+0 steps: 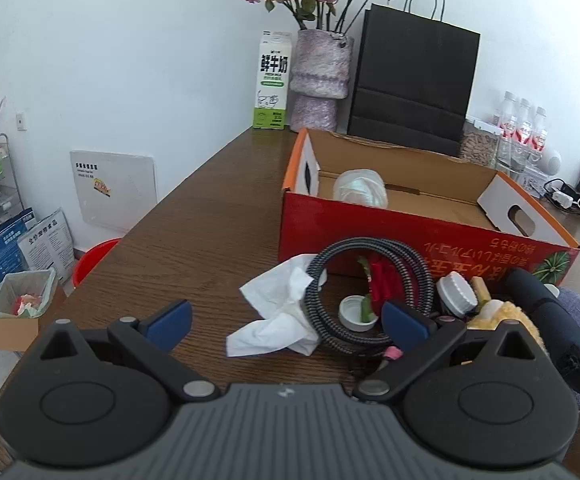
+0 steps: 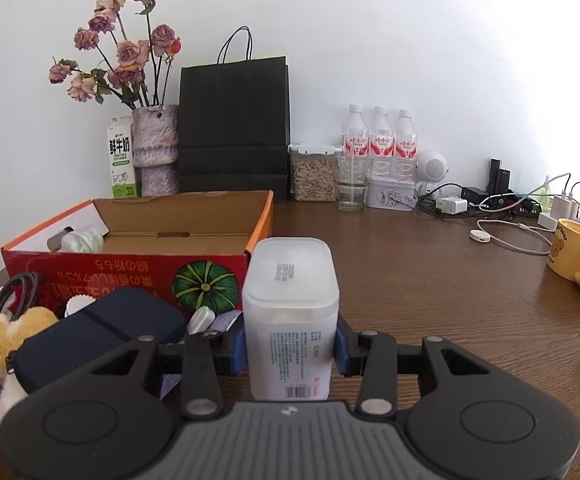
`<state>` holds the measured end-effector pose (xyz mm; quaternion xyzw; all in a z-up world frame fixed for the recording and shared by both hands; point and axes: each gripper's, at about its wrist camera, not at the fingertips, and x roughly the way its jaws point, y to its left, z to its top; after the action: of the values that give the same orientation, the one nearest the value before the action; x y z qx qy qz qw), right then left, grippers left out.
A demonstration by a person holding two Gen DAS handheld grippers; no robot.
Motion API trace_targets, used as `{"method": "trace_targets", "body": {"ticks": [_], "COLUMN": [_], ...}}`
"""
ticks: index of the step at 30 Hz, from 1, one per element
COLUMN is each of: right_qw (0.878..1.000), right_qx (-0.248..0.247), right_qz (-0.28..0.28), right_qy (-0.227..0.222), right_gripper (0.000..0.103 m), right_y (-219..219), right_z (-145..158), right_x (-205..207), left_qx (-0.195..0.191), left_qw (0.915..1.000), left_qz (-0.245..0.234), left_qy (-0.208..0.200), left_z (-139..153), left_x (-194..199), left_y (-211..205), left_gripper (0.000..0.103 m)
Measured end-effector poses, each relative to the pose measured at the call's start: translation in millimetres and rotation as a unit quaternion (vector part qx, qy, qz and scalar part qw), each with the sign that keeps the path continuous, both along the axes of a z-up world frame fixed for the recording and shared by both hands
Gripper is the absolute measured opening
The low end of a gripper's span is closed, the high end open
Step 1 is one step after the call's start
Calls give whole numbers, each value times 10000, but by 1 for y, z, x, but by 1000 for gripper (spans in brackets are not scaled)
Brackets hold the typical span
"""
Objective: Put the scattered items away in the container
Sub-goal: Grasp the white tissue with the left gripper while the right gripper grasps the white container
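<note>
While the right gripper [image 2: 289,350] clamps the frosted plastic container [image 2: 290,312] near the table's edge, slick walls risk slippage. The left gripper [image 1: 286,322] stands open over tissue [image 1: 280,312] and coiled cable [image 1: 363,292]. Beyond, the cardboard box [image 2: 130,264] wall risks collision.

Bare table [image 1: 194,216] fills the left half of the left wrist view, open up to the milk carton [image 1: 272,80] at the wall. At centre right the red cardboard box [image 1: 409,240] blocks the way; its top is open, with one white wrapped item [image 1: 359,188] at its left end and the rest of the floor free. In front of it crowd a crumpled tissue [image 1: 278,312], a coiled cable [image 1: 353,280] and a dark pouch [image 1: 549,320]. In the right wrist view, bare wood [image 2: 429,272] stretches right of the box up to the yellow mug [image 2: 573,256].
</note>
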<state>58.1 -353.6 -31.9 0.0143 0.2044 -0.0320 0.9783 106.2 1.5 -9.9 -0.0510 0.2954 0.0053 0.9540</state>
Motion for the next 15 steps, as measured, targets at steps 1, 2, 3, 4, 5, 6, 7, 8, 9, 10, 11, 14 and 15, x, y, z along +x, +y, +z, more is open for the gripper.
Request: {"method": "trace_targets", "body": {"ticks": [1, 2, 3, 4, 5, 6, 7, 8, 9, 10, 11, 14, 15], "right_qw": [10000, 10000, 9999, 9998, 9998, 9997, 9997, 9997, 9996, 9996, 9996, 9995, 9994], "right_qx": [-12, -23, -33, -46, -49, -55, -62, -59, -55, -52, -42, -18, -10], "right_qz": [-6, -8, -1, 17, 34, 57, 93, 128, 172, 218, 252, 323, 338], "right_qy": [-39, -87, -138, -168, -197, -222, -228, -224, -202, -167, -137, -52, -32], "right_gripper": [40, 40, 40, 40, 40, 40, 40, 40, 40, 40, 40, 40, 40], "right_y": [-1, -1, -1, 0, 0, 2, 5, 7, 11, 14, 17, 25, 28], "right_z": [2, 5, 8, 10, 11, 13, 14, 14, 14, 12, 11, 7, 5], "right_x": [-1, -1, -1, -1, -1, -1, 0, 1, 1, 2, 2, 2, 1], "left_qx": [3, 2, -7, -43, -124, -230, -341, -417, -483, -561, -629, -721, -782], "left_qw": [10000, 9999, 9999, 9999, 9998, 9996, 9991, 9987, 9983, 9977, 9971, 9965, 9960], "left_qz": [64, 99, 131, 127, 71, 16, -18, -40, -58, -72, -74, -47, -68], "left_qy": [13, 22, 41, 74, 106, 157, 237, 287, 326, 369, 418, 428, 421], "left_z": [-1, -2, -3, -4, -5, -7, -9, -11, -13, -16, -18, -20, -19], "left_x": [-1, -1, -1, 0, 2, 4, 7, 9, 11, 14, 16, 17, 17], "left_y": [5, 9, 13, 17, 20, 23, 26, 27, 28, 29, 30, 32, 33], "left_gripper": [103, 103, 103, 103, 103, 103, 103, 103, 99, 97, 90, 80, 77]}}
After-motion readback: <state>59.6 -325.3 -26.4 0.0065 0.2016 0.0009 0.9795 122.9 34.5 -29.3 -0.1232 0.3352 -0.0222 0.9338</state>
